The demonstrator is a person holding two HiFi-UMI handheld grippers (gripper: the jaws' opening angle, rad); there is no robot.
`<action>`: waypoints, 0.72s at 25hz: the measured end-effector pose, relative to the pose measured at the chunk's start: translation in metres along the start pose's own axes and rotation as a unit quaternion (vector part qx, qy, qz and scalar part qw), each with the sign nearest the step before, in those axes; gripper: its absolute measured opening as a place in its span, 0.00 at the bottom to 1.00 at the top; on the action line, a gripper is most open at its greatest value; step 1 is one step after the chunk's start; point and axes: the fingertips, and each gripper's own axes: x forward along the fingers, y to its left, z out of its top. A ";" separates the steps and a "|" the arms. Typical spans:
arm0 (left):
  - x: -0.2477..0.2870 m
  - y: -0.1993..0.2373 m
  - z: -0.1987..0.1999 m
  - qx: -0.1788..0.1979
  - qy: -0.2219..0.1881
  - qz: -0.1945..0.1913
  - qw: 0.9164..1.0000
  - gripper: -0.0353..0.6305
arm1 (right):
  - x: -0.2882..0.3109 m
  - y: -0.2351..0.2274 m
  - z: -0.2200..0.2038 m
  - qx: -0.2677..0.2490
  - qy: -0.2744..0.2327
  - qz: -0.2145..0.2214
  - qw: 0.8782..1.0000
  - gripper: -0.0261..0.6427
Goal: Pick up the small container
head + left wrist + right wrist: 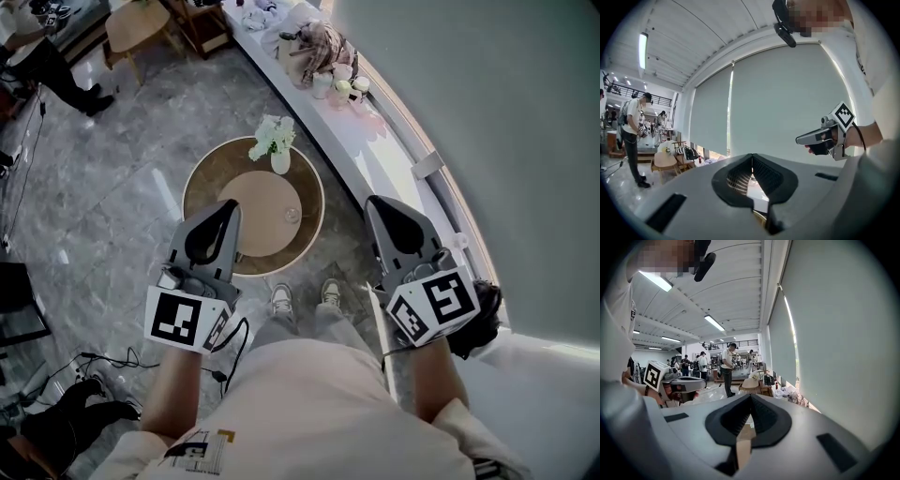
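Not started: left tool (227,206) and right tool (377,203), jaws together and empty, hang well apart from the container (292,215) on the tabletop (251,214).

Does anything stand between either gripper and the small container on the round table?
Nothing visible does. The small container stands alone on the round table; the flower vase is beyond it, off the path of the left gripper and right gripper.
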 end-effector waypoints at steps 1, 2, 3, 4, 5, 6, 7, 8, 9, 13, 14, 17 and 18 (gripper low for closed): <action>0.004 -0.001 -0.002 0.000 0.001 0.002 1.000 0.06 | 0.002 -0.003 -0.001 0.000 0.001 0.002 1.000 0.05; 0.007 -0.001 -0.003 0.000 0.003 0.005 1.000 0.06 | 0.005 -0.006 -0.003 0.000 0.001 0.005 1.000 0.05; 0.011 -0.002 -0.006 0.000 0.004 0.008 1.000 0.06 | 0.008 -0.009 -0.006 0.001 0.002 0.008 1.000 0.05; 0.015 -0.003 -0.008 -0.001 0.006 0.011 1.000 0.06 | 0.011 -0.013 -0.008 0.001 0.002 0.011 1.000 0.05; 0.020 -0.003 -0.012 -0.003 0.008 0.014 1.000 0.06 | 0.014 -0.016 -0.011 0.002 0.003 0.014 1.000 0.05; 0.024 -0.004 -0.015 -0.005 0.010 0.016 1.000 0.06 | 0.018 -0.020 -0.014 0.002 0.003 0.018 1.000 0.05; 0.027 -0.004 -0.019 -0.007 0.012 0.019 1.000 0.07 | 0.021 -0.023 -0.017 0.002 0.004 0.022 1.000 0.05; 0.031 -0.003 -0.023 -0.009 0.014 0.022 1.000 0.07 | 0.025 -0.025 -0.020 0.002 0.005 0.026 1.000 0.05; 0.034 -0.002 -0.027 -0.010 0.016 0.025 1.000 0.07 | 0.029 -0.027 -0.023 0.003 0.007 0.030 1.000 0.05; 0.044 0.005 -0.039 -0.036 0.004 0.034 0.999 0.08 | 0.050 -0.036 -0.040 0.003 0.022 0.036 0.999 0.05; 0.047 0.008 -0.041 -0.051 -0.005 0.036 0.998 0.08 | 0.056 -0.038 -0.046 0.003 0.027 0.038 0.999 0.05; 0.058 0.016 -0.052 -0.061 -0.013 0.041 0.997 0.14 | 0.074 -0.043 -0.063 0.011 0.030 0.049 0.998 0.05; 0.062 0.018 -0.059 -0.058 -0.010 0.041 0.997 0.15 | 0.080 -0.045 -0.068 0.015 0.029 0.053 0.998 0.05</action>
